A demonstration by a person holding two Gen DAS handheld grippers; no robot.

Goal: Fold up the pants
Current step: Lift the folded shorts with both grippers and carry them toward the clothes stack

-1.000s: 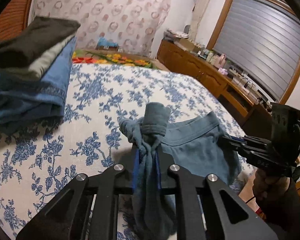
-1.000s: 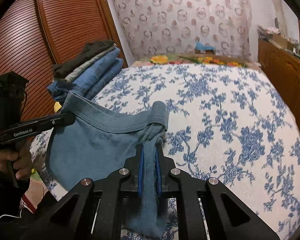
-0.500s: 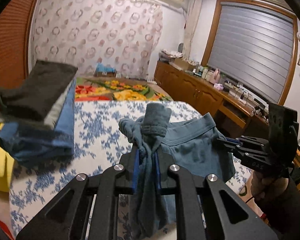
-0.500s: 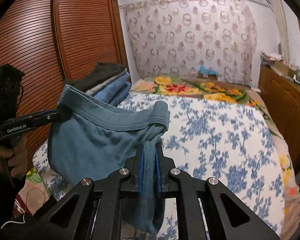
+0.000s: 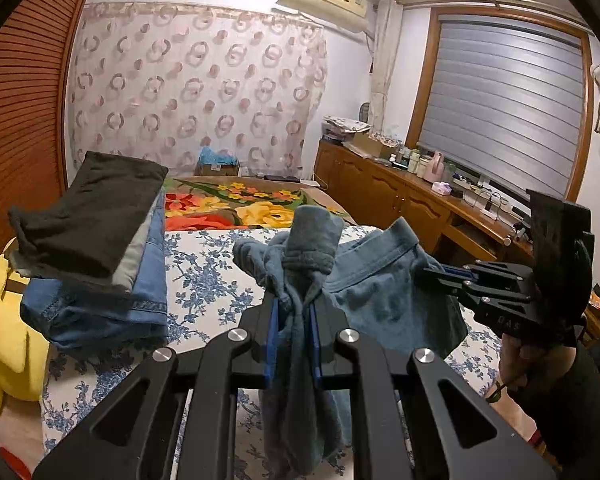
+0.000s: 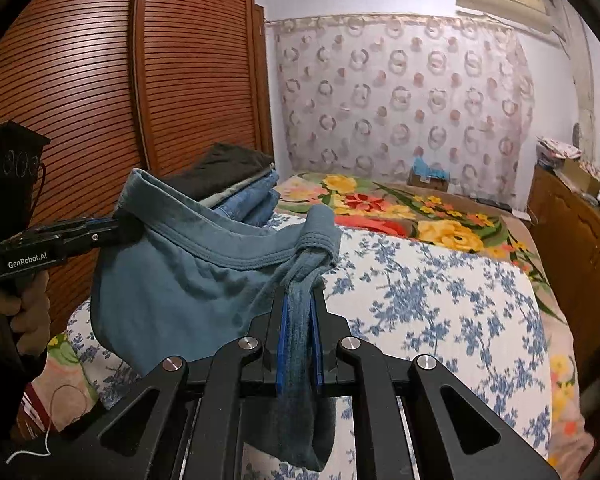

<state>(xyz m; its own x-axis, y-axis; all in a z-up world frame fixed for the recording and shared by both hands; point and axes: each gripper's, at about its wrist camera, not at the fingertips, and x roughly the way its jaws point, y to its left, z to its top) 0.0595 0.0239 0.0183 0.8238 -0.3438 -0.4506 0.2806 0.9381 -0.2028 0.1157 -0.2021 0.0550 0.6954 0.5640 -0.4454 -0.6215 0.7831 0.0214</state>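
Note:
Teal-blue pants [image 5: 384, 292] [image 6: 172, 280] hang in the air over the bed, stretched by the waistband between both grippers. My left gripper [image 5: 294, 304] is shut on one bunched corner of the waistband; cloth droops below its blue pads. My right gripper [image 6: 299, 300] is shut on the other corner in the same way. In the left wrist view the right gripper [image 5: 436, 276] reaches in from the right. The left gripper [image 6: 118, 228] shows at the left of the right wrist view, with a hand [image 6: 16, 304] on its grip.
A bed with a blue-flowered white sheet [image 6: 440, 292] lies below, and a bright flowered blanket [image 5: 236, 204] covers its far end. A stack of folded clothes [image 5: 96, 248] sits at the bed's left, by a yellow plush toy [image 5: 4, 328]. Wooden cabinets [image 5: 400, 200] run along the right.
Both grippers have risen with the pants still held. The waistband has come up off the bed, and more of the far wall and ceiling shows.

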